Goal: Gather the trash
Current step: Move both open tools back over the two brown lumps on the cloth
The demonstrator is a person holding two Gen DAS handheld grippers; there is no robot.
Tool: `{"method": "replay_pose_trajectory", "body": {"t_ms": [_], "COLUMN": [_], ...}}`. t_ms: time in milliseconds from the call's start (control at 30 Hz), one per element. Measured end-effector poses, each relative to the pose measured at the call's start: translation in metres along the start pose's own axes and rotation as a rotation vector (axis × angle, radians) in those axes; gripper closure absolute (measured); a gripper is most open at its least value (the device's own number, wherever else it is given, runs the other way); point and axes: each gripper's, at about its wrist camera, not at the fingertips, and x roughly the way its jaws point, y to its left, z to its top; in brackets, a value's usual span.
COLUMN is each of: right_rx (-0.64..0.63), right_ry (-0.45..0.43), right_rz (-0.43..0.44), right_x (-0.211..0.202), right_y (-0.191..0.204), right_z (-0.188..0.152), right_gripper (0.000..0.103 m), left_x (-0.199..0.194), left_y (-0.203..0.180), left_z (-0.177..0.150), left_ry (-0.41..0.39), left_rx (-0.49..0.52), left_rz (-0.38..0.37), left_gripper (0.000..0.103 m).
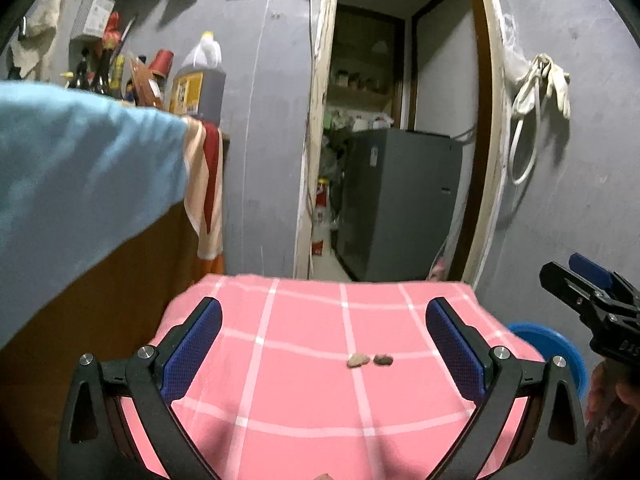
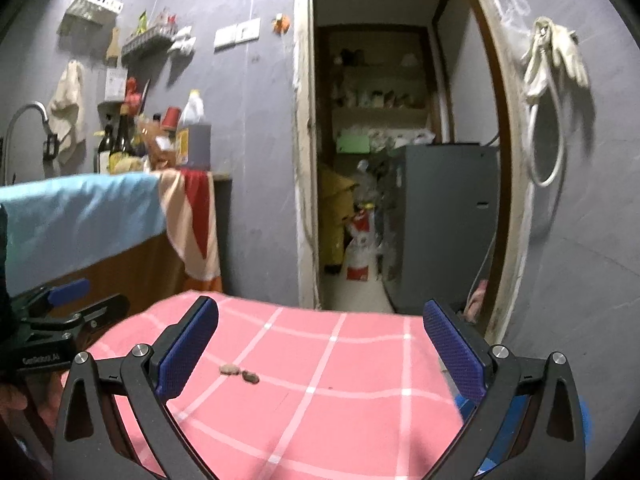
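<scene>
Two brown scraps (image 1: 370, 359) lie touching, side by side on the pink checked surface (image 1: 288, 400), pair running left-right. Left hand-held gripper (image 1: 323, 350): jaws apart, scraps just ahead, nearer. Right hand-held gripper (image 2: 320, 354): jaws apart, scraps ahead-left.

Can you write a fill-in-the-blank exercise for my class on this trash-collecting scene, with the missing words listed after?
1. The two small brown scraps lie on a checked cloth whose main colour is ____.
2. The left gripper has its jaws ____, with nothing between them.
3. The number of brown scraps side by side is ____.
4. Beside the table, under the right gripper, sits a bin coloured ____.

Missing words: pink; open; two; blue
</scene>
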Motion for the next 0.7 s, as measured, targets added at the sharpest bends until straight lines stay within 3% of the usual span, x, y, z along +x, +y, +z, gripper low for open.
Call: {"method": "replay_pose_trajectory", "body": {"t_ms": [467,600,700], "right_rx": [0.048,0.054,0.053], "right_ry": [0.171,0.238,0.299], "right_rz": [0.063,0.091,0.104], "right_x": [0.053,0.068,0.080], "right_y": [-0.006,-0.007,-0.005], "right_z": [-0.025,-0.033,-0.040], "right_gripper": [0.001,0.019,0.025], "left_x": [0.058,0.073,0.086], "left_y": [0.014,0.013,0.010], "left_z": [-0.023,-0.026,-0.029], "left_ry": [0.215,0.278,0.340], "left_rx": [-0.027,-0.019,-0.001], "left_rz": [0.004,-0.018,-0.046], "left_gripper": [0.004,0.009,0.019]}}
